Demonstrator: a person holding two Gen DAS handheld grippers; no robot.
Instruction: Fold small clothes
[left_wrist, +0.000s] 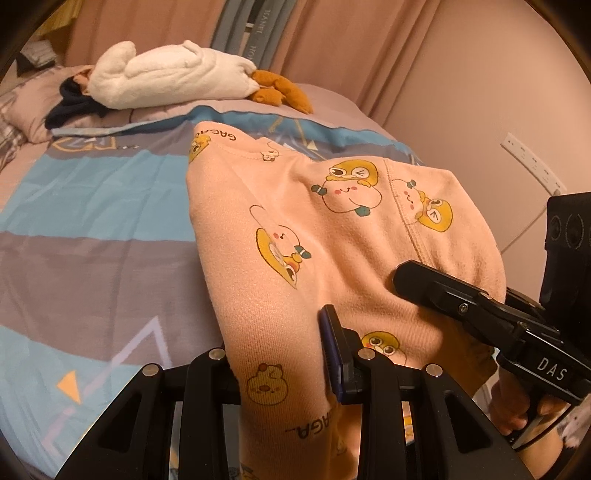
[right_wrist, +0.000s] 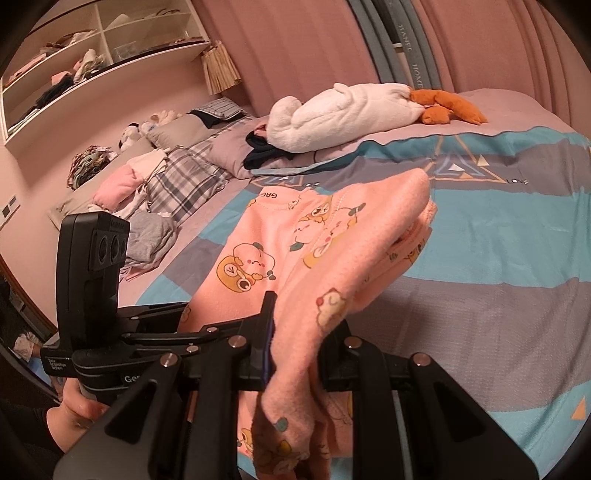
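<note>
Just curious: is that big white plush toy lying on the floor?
No, the white plush toy lies on the bed, near the pillows.

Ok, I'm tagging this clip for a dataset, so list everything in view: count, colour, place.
garment: one, pink with yellow cartoon prints, lifted over the bed, gripped at both near edges
bedspread: one, blue and grey bands, covering the bed
plush toy: one, white with orange feet, lying at the far end of the bed
dark clothing: one bundle, beside the plush
loose clothes: several, pink, plaid, grey, along the bed's left side
shelf: one, white, on the wall
wall sockets: one row, white
left gripper: black, shut on the garment
right gripper: black, shut on the garment
</note>
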